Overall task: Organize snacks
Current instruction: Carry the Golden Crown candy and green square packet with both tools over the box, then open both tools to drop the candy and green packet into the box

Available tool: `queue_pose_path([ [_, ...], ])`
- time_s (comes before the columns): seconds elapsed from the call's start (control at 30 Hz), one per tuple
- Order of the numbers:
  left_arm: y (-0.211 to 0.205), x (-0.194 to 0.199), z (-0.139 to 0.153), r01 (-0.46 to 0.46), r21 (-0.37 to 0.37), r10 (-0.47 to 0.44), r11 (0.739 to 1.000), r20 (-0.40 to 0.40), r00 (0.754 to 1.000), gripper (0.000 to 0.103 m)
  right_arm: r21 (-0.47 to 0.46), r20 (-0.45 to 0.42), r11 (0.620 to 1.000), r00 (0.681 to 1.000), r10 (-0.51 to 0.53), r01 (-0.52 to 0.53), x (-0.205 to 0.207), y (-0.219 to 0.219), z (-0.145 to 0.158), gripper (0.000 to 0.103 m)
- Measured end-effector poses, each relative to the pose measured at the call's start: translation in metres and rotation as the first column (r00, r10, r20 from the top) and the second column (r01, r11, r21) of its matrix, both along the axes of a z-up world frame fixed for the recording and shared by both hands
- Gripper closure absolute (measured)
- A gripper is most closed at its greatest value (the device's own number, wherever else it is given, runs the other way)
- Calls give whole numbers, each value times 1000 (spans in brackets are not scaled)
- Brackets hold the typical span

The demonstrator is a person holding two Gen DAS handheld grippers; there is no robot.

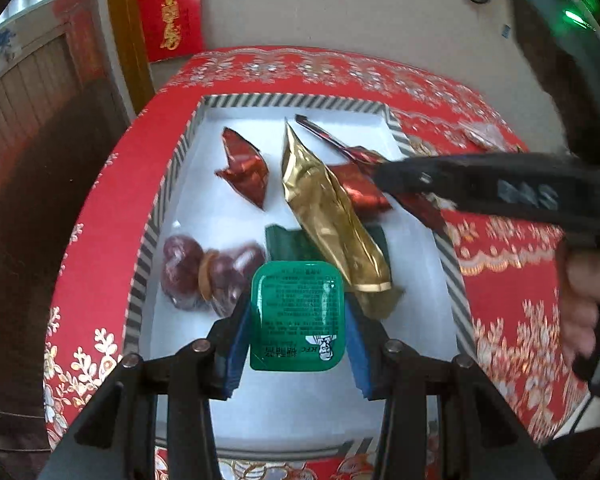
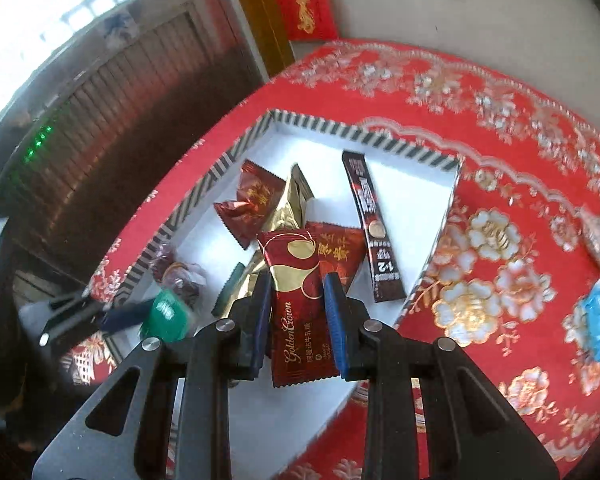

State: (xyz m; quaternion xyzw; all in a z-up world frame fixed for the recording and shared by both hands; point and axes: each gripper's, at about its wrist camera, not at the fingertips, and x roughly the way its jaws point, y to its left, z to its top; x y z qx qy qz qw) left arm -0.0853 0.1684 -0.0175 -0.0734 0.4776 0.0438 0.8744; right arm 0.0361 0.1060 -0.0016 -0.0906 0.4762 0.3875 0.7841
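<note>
Our left gripper point(image 1: 298, 316) clamps a green foil-lidded plastic sauce tub point(image 1: 298, 316) above the white striped-rim box point(image 1: 180, 160). Our right gripper point(image 2: 298, 312) pinches a dark red foil candy packet point(image 2: 298, 304) over it.

I see the white striped-rim box point(image 1: 168, 184) holding most snacks: a crumpled red foil candy point(image 1: 246, 176) at the far left, a long gold foil pouch point(image 1: 332, 216) lying diagonally over a dark green packet point(image 1: 288, 242), and clear-wrapped dark red dates point(image 1: 204, 274) near left. My green square sauce tub point(image 1: 298, 316) is held above them; my red-and-gold GoldenCrown wrapper point(image 2: 298, 304) hangs beside a black coffee stick point(image 2: 374, 228).
</note>
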Motion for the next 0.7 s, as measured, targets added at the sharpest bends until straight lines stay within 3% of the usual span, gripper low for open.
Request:
queue_pose_path([
  [0.37,-1,2,-7,9,-2,-9,1000,2,1000,57,-56,-9,998,1000,-20,20,3,4,-15,77],
  [0.6,-4,6,-5,-7,12,7,1000,2,1000,57,-35,-7,999,1000,-3,2,4,4,-13,77],
  [0.7,-5,7,-2,-18,17,18,1000,10,1000,48,-15,-14,1000,1000,13,-13,3,4,-11,77],
])
